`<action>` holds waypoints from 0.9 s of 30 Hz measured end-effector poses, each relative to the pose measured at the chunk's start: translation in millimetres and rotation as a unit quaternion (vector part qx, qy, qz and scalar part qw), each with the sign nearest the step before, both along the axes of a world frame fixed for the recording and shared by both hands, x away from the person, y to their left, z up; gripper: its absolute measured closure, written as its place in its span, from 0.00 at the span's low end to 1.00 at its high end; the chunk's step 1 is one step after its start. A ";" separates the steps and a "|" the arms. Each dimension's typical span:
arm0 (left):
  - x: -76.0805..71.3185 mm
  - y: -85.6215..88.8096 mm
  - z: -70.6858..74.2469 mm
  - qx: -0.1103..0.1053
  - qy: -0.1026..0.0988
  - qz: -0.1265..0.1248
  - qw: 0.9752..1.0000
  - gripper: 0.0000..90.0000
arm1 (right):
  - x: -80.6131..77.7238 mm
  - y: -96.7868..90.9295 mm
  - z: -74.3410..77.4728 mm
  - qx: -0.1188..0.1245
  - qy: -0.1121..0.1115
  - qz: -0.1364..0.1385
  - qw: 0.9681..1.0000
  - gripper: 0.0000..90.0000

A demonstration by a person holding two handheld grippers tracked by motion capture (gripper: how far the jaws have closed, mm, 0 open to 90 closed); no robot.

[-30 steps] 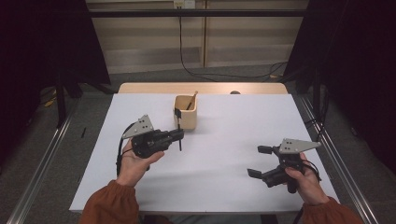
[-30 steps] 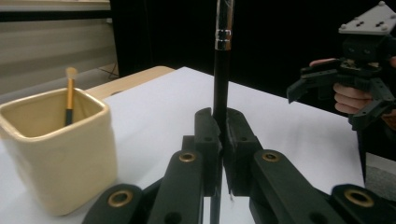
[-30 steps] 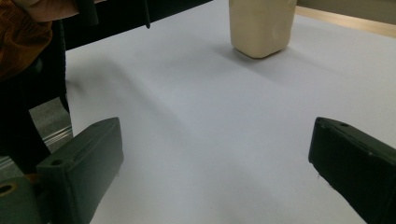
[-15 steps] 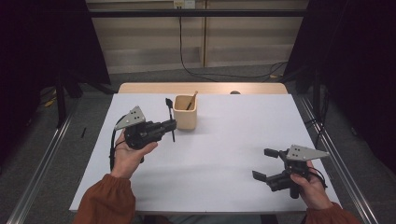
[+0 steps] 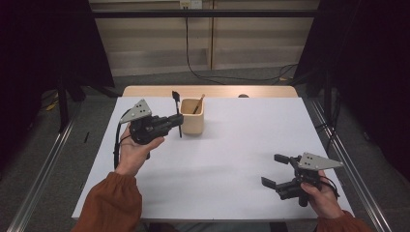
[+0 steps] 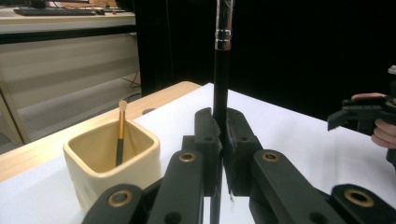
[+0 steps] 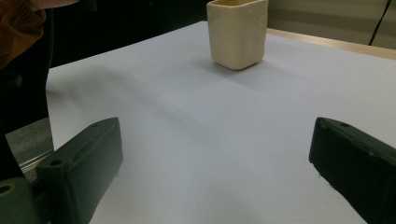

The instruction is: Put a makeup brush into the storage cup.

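A cream square cup (image 5: 192,121) stands on the white table cover (image 5: 241,140), toward the back left, with a wooden-handled brush (image 5: 198,104) leaning inside it. My left gripper (image 5: 178,120) hovers just left of the cup, shut on a black brush (image 5: 176,104) that stands nearly upright. In the left gripper view the jaws of the left gripper (image 6: 220,123) pinch the black brush (image 6: 221,70) low on its handle, with its silver ferrule above, and the cup (image 6: 112,158) is to the left. My right gripper (image 5: 273,169) rests near the front right, open and holding nothing. The right gripper view has the cup (image 7: 237,32) far ahead.
A strip of bare wooden tabletop (image 5: 145,91) runs along the back edge behind the cup. Metal rails (image 5: 53,159) flank the table on the floor. Dark curtains stand on both sides. A cable (image 5: 212,76) lies on the floor behind.
My left gripper has risen and moved toward the back of the table, and the black brush has swung from lying nearly level to standing upright beside the cup. The right gripper has hardly moved.
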State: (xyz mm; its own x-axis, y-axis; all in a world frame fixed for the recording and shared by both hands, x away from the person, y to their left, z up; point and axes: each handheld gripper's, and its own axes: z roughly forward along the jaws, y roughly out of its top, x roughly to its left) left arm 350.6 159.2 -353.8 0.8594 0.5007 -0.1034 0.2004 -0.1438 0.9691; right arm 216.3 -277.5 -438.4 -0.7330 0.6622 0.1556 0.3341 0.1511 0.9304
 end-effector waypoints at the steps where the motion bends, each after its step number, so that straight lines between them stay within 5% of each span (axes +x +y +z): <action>1: 2.1 -1.0 1.0 -0.001 0.001 0.002 1.000 0.95 | 0.0 0.0 -0.4 0.001 -0.002 -0.001 1.000 0.02; 27: 61.9 -20.0 12.5 -0.004 0.001 0.049 0.999 0.95 | -0.2 1.6 -3.9 0.004 -0.013 -0.003 1.000 0.02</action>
